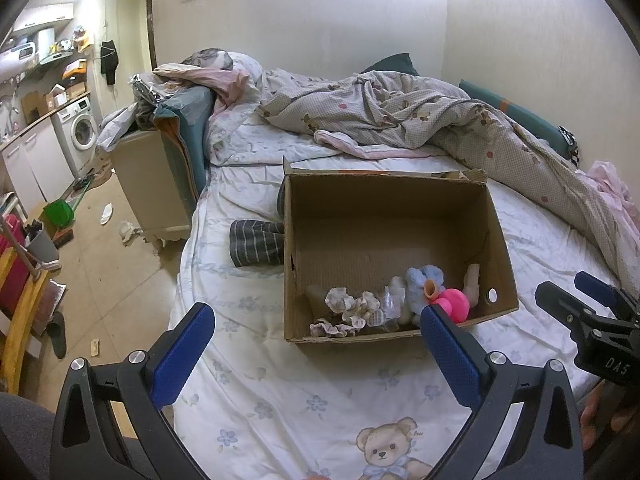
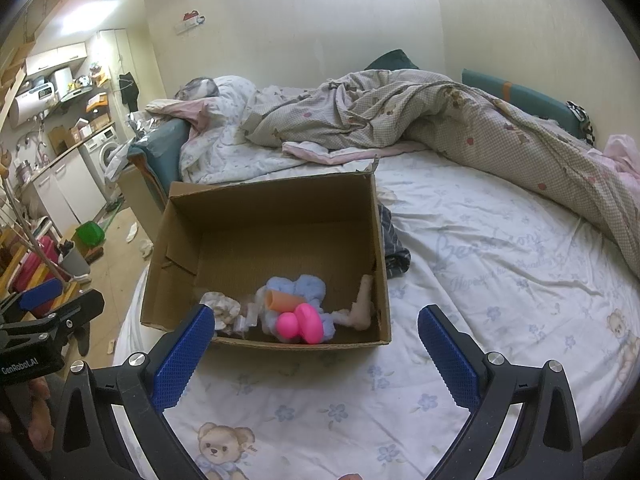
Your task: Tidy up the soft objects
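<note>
While open-topped, the cardboard box holds a pink toy.

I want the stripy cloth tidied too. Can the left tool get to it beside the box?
Probably yes. The stripy cloth lies on the bed against the cardboard box, on its outer wall. The left tool is open and empty, with only bare sheet between.
</note>
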A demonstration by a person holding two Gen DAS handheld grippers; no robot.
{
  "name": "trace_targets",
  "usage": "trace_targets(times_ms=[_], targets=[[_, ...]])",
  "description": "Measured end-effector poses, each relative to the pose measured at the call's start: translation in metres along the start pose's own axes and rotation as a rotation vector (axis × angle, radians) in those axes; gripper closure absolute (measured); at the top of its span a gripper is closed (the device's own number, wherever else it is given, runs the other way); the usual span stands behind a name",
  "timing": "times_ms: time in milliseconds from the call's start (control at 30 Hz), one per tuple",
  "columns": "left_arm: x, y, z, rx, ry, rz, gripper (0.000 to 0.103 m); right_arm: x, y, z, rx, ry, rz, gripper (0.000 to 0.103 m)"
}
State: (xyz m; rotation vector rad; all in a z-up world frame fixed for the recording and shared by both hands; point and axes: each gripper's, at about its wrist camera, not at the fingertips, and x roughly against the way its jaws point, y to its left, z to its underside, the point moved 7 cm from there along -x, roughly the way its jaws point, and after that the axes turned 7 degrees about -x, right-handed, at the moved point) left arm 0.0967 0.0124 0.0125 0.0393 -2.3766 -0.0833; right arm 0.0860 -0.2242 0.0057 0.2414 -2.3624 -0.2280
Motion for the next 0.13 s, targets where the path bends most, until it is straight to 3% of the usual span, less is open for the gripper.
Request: trace_targets(times_ms=[133], targets=[[0.0018, 0.0012, -0.0008, -0.001, -0.006, 0.008, 0.001, 0.0001, -0.0001, -0.0001, 0.000, 0.000, 0.000, 0.000]])
